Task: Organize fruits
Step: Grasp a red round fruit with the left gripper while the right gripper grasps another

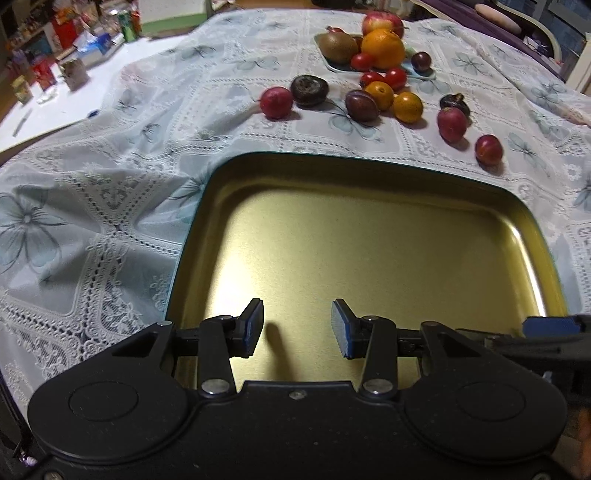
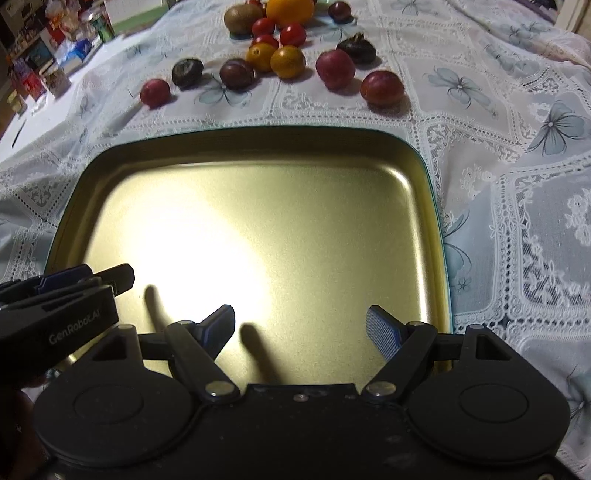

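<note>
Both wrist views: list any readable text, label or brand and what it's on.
"GenRobot.AI": white print on the black body of the left gripper, seen at the left edge of the right wrist view.
Boxes and packets on the far table: printing too small and blurred to read.
Green can there: label unreadable.
Gold tray, lace tablecloth, fruit: no text.
</note>
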Demonstrator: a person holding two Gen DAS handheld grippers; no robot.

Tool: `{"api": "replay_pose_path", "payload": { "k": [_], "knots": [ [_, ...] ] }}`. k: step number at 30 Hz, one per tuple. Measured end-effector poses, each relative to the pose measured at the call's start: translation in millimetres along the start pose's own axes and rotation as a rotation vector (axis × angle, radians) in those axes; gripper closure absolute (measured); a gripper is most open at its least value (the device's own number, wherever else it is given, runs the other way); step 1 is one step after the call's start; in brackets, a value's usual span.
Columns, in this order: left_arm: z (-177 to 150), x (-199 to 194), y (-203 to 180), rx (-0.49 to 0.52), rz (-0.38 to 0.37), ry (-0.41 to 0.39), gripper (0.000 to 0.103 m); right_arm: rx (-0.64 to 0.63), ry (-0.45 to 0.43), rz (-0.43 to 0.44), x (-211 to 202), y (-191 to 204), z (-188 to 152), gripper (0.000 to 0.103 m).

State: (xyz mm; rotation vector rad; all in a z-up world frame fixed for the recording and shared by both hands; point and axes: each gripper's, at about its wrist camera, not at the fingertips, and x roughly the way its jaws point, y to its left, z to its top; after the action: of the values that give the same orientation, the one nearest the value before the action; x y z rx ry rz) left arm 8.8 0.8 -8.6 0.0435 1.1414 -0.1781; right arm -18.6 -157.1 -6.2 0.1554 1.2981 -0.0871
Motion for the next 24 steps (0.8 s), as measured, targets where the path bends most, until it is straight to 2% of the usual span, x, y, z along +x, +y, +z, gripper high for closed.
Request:
{"api": "replay_pose_path", "payload": {
  "k": [3, 6, 8, 15, 20, 24],
  "knots": [
    [12.2, -2.0, 4.5, -0.005, -0.048, 0.022, 0.053, -0.005, 0.079, 0.02, -0.7, -6.4, 17.2, 0.021],
    [29.6, -7.7, 8.8, -0.002, -0.053, 0.0, 0.053, 0.024, 0.147, 0.054, -4.9, -19.7, 39.9, 0.022],
    [43.6, -11.9, 12.2, -0.003, -0.043, -0.027, 0.053, 0.07, 0.158, 0.068, -9.6, -32.0, 56.3, 0.022],
    [92.2, -11.6, 23.0, -0.005, 0.029, -0.104, 0.053, 0.191, 0.048, 0.047, -27.5, -74.4, 115.6, 0.021],
    [123.5, 6.5, 24.5, -0.005, 0.049, -0.099, 0.053, 0.267, -0.003, 0.049, -24.1, -94.4, 148.4, 0.021],
    [141.9, 27.9, 21.5, -0.001, 0.071, -0.076, 0.053, 0.293, -0.047, 0.031, -11.8, -95.9, 166.6, 0.022]
  ]
}}
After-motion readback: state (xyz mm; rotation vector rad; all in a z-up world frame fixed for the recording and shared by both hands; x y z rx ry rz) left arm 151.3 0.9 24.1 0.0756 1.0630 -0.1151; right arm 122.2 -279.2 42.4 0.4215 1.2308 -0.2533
